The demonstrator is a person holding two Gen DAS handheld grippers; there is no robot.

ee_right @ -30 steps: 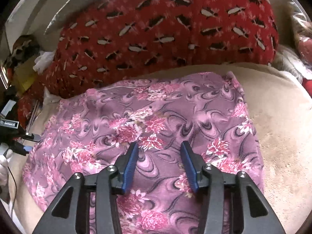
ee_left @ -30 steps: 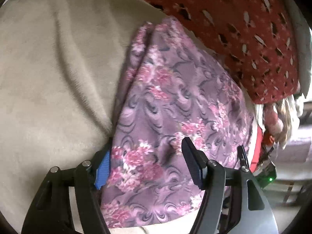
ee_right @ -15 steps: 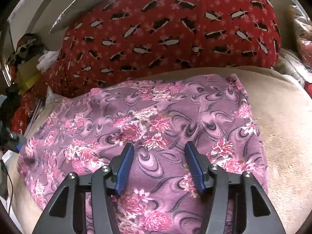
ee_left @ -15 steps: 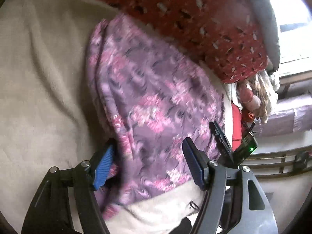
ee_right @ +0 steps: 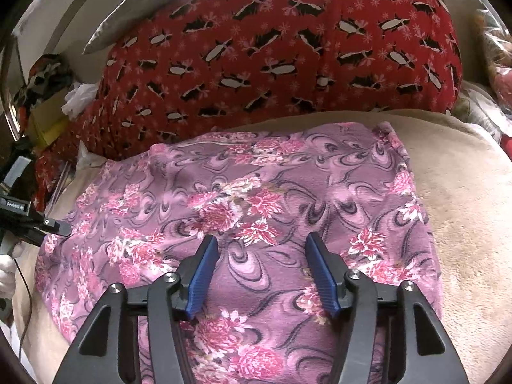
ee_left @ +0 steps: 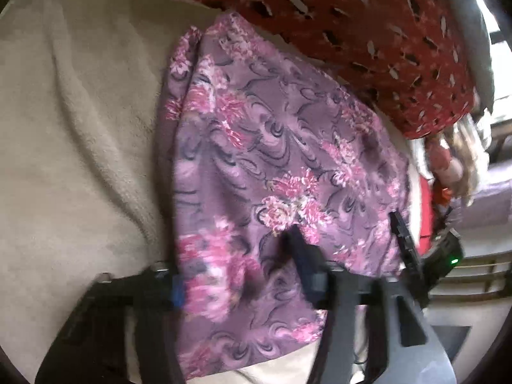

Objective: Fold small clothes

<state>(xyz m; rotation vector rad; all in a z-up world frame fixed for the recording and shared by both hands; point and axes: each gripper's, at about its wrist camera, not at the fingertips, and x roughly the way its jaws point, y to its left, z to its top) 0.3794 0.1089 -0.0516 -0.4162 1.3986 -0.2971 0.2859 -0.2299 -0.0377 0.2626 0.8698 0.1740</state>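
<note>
A purple garment with pink flowers point(ee_left: 281, 166) lies folded on a beige fleece blanket point(ee_left: 80, 128); it also shows in the right wrist view point(ee_right: 256, 198). My left gripper point(ee_left: 236, 272) is open, its jaws straddling the near corner of the cloth, and the frame is blurred. My right gripper point(ee_right: 260, 268) is open and empty, hovering over the middle of the garment. The left gripper's tip point(ee_right: 57, 225) shows at the garment's left edge in the right wrist view.
A red pillow with black and white penguins point(ee_right: 288, 48) lies behind the garment. The beige blanket point(ee_right: 464, 208) extends to the right. Clutter and a doll point(ee_left: 454, 160) sit past the bed's edge. A grey pillow point(ee_right: 128, 16) stands at the back left.
The left gripper has swung back over the cloth's near corner, and its view is blurred by motion. The right gripper has risen slightly and stays open.
</note>
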